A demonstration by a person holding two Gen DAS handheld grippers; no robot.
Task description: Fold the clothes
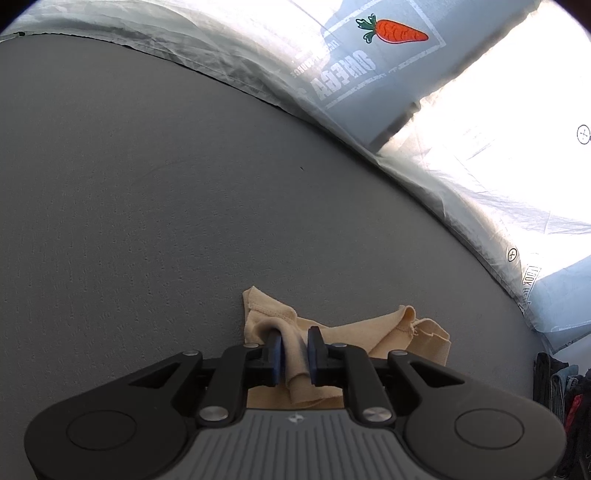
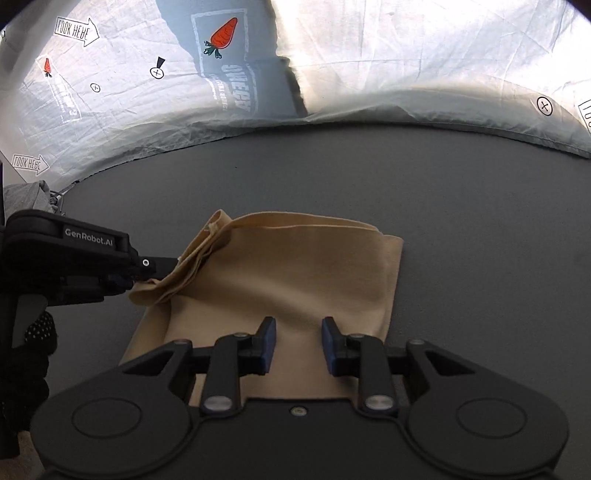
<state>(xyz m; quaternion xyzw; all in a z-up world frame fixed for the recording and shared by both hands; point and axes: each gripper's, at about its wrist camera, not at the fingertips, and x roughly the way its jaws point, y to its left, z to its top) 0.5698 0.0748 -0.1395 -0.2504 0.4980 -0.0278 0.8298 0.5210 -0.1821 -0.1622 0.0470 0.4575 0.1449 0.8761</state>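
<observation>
A tan cloth garment (image 2: 288, 280) lies partly folded on the dark grey table (image 2: 461, 221). My left gripper (image 1: 295, 349) has bunched tan cloth (image 1: 295, 365) between its blue pads, which stand a little apart around the fold. In the right wrist view the left gripper (image 2: 162, 267) comes in from the left and holds the garment's left edge, lifted and bunched. My right gripper (image 2: 298, 341) is open and empty, hovering just above the near part of the garment.
A pale printed sheet with carrot pictures (image 2: 221, 37) hangs along the table's far edge and also shows in the left wrist view (image 1: 399, 31). Dark clothes (image 1: 561, 391) pile at the right edge. A grey garment (image 2: 26, 195) lies at the far left.
</observation>
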